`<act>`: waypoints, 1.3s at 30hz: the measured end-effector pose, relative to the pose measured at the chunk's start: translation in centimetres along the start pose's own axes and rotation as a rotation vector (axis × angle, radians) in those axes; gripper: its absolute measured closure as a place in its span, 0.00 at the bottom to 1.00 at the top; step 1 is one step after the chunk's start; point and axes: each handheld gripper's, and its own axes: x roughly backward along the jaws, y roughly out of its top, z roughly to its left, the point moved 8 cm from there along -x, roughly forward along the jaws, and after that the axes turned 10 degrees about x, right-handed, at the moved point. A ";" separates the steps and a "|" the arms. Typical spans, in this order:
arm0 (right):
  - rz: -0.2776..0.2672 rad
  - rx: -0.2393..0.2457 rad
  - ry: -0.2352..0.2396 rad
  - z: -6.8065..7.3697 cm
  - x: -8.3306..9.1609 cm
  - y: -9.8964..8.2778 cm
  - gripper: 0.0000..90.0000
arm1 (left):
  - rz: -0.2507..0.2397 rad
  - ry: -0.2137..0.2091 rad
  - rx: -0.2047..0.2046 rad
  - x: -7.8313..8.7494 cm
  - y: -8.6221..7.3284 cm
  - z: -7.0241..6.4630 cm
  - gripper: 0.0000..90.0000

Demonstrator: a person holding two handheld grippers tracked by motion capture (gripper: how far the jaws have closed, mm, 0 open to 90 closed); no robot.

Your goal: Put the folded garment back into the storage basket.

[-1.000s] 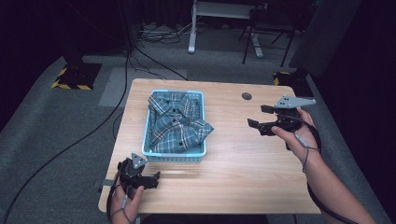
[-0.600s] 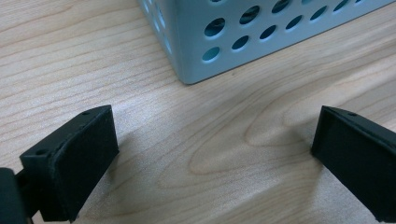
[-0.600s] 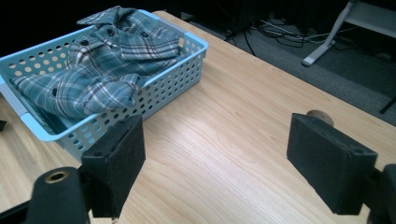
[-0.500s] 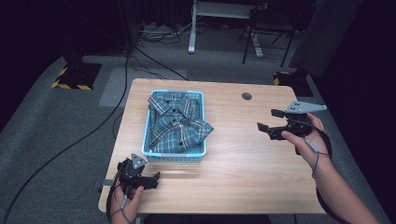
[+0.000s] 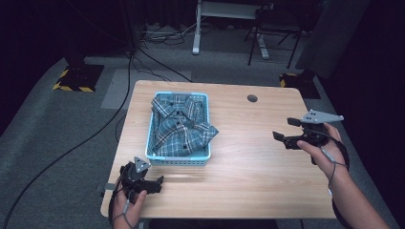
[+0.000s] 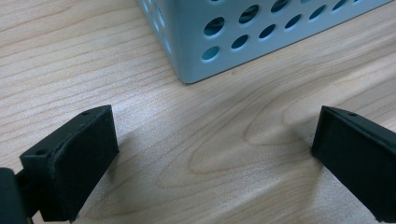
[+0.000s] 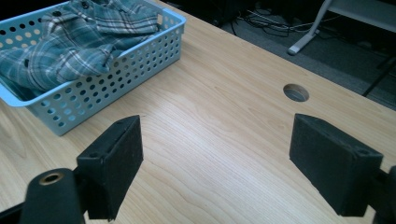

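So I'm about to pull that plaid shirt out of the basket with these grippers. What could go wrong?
The shirt spills over the basket rim, so lifting it may drag the light basket along. Both the left gripper and right gripper are open and away from it, leaving nothing to steady the basket.

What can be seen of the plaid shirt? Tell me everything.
The plaid shirt is blue-green checked cloth with dark buttons, crumpled into the light blue perforated plastic basket on the wooden table. It heaps above the rim, and one fold spills over the right wall. Nothing but the basket touches it.
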 end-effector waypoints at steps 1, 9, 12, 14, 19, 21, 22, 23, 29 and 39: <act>0.001 -0.004 -0.005 -0.1 0.1 -0.2 0.19 | 0.000 0.000 0.000 0.0 0.0 0.0 0.00; 0.031 0.010 -0.025 -0.7 0.6 -2.4 0.18 | 0.001 -0.001 -0.001 0.0 0.0 0.0 0.00; 0.039 0.000 -0.029 -0.7 0.8 -3.1 0.18 | 0.000 -0.001 0.000 0.0 0.0 0.0 0.00; 0.043 -0.004 -0.032 -0.8 0.9 -3.6 0.18 | 0.000 -0.001 -0.001 0.0 0.0 0.0 0.00; 0.057 -0.003 -0.038 -1.1 0.8 -4.9 0.18 | 0.000 -0.001 0.000 0.0 0.0 0.0 0.00; 0.067 -0.009 -0.041 -1.3 0.8 -5.5 0.17 | 0.000 -0.001 0.000 0.0 0.0 0.0 0.00; 0.071 -0.014 -0.043 -1.4 0.8 -5.8 0.17 | 0.000 -0.001 0.000 0.0 0.0 0.0 0.00; 0.072 -0.016 -0.045 -1.4 0.8 -6.0 0.17 | 0.000 -0.001 0.000 0.0 0.0 0.0 0.00; 0.084 -0.038 -0.051 -1.8 1.0 -7.4 0.17 | -0.001 -0.001 -0.001 0.0 0.0 0.0 0.00; 0.100 -0.056 -0.056 -2.0 1.4 -9.2 0.17 | 0.000 -0.001 0.000 0.0 0.0 0.0 0.00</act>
